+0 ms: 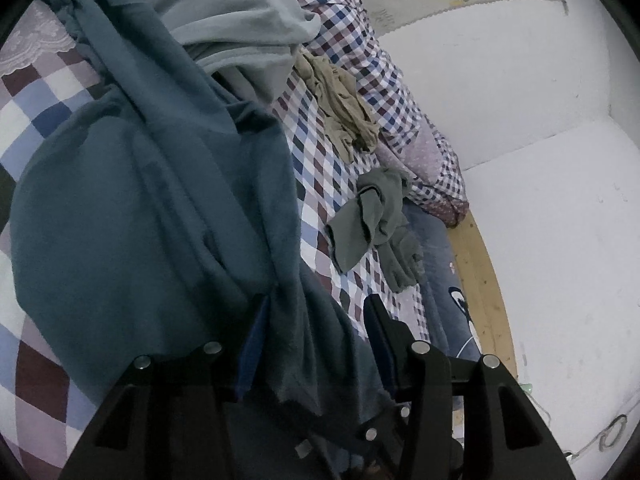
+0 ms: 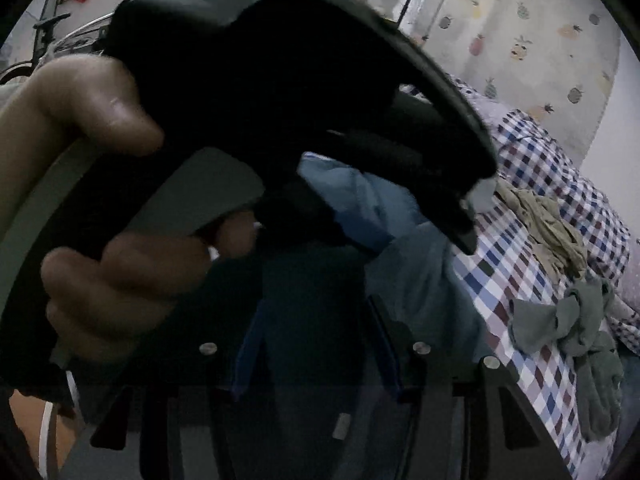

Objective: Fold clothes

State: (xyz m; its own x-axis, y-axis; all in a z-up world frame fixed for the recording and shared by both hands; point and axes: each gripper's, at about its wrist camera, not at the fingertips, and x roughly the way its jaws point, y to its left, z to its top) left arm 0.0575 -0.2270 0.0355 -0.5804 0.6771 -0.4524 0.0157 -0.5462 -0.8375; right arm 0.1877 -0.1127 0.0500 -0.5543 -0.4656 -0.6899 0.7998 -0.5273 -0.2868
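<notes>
Your left gripper [image 1: 316, 312] has its fingers apart around the teal fleece garment [image 1: 152, 208] on the checkered bed [image 1: 320, 184]. Your right gripper [image 2: 316, 320] also has its fingers spread, with your left hand [image 2: 116, 280] close ahead.

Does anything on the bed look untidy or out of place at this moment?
Yes. Two small garments lie crumpled, not folded, on the checked bedsheet: a beige one and a grey-green one, which is twisted and knotted. The teal fleece hangs bunched between the left gripper fingers.
</notes>
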